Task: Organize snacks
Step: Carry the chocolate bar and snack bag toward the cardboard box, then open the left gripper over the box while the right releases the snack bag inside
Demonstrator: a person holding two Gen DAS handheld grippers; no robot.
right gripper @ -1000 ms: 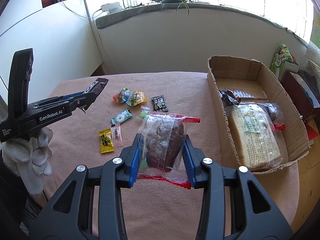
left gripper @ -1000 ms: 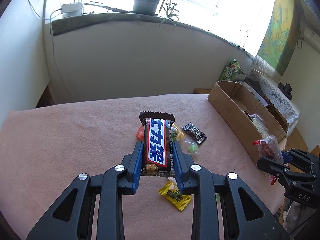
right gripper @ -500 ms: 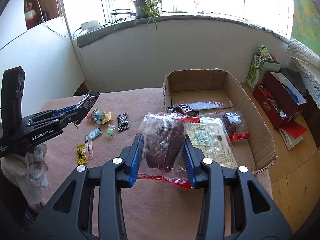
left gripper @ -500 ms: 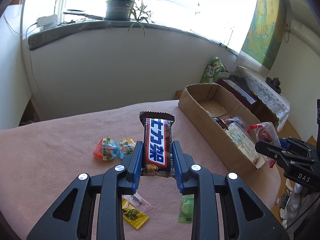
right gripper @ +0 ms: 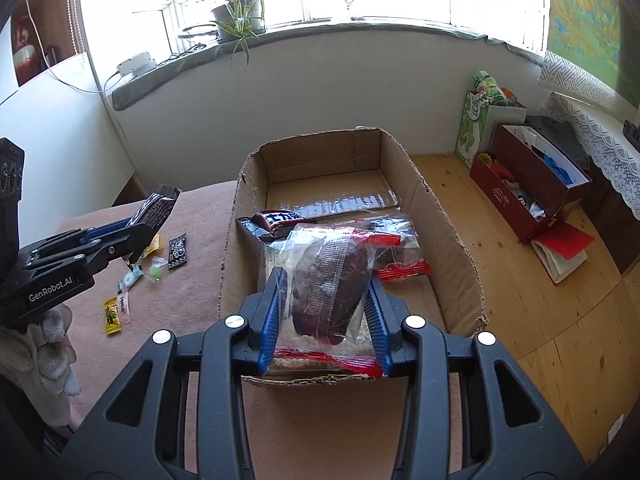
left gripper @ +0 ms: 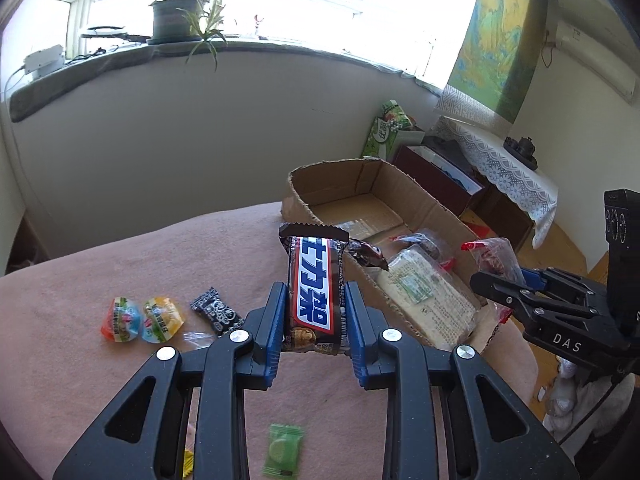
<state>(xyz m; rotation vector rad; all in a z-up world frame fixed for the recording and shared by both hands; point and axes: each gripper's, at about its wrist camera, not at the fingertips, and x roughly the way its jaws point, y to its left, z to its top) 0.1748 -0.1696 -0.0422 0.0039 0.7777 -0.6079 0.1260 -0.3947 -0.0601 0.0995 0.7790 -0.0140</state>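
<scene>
Change since earlier frame: both grippers have carried their loads across from over the pink cloth toward the cardboard box (right gripper: pixel 444 216); in the right wrist view the box, earlier off to the right, now lies straight ahead under the fingers.
Right gripper (right gripper: pixel 325 312): jaws part-way closed, blue pads pressing both sides of a clear red-edged packet of dark cake (right gripper: pixel 330 284); packet held upright above the near end of the box.
Left gripper (left gripper: pixel 313 312): jaws narrow, clamped on the lower half of a brown chocolate bar (left gripper: pixel 314 280) with a blue and white label; bar stands upright, its serrated top end free, just beside the box's near left wall.
Gloved hand (right gripper: pixel 48 356): white glove visible under the left gripper's body.
Pink cloth (left gripper: pixel 120 264): covers the table; box rests on its right side.
Loose sweets, near: green wrapped candy (left gripper: pixel 283 450) below the left fingers; yellow candy (right gripper: pixel 112 316) with a pale pink one touching it.
Loose sweets, further: orange jelly cup (left gripper: pixel 122 319) and yellow jelly cup (left gripper: pixel 162 318) touching; black wrapped candy (left gripper: pixel 216 311) just beside them.
Box contents: large pale packet (left gripper: pixel 428 300), a second chocolate bar (right gripper: pixel 280 219), another red-edged cake packet (right gripper: pixel 402 266).
Background: potted plant (right gripper: pixel 236 16) on the windowsill.
</scene>
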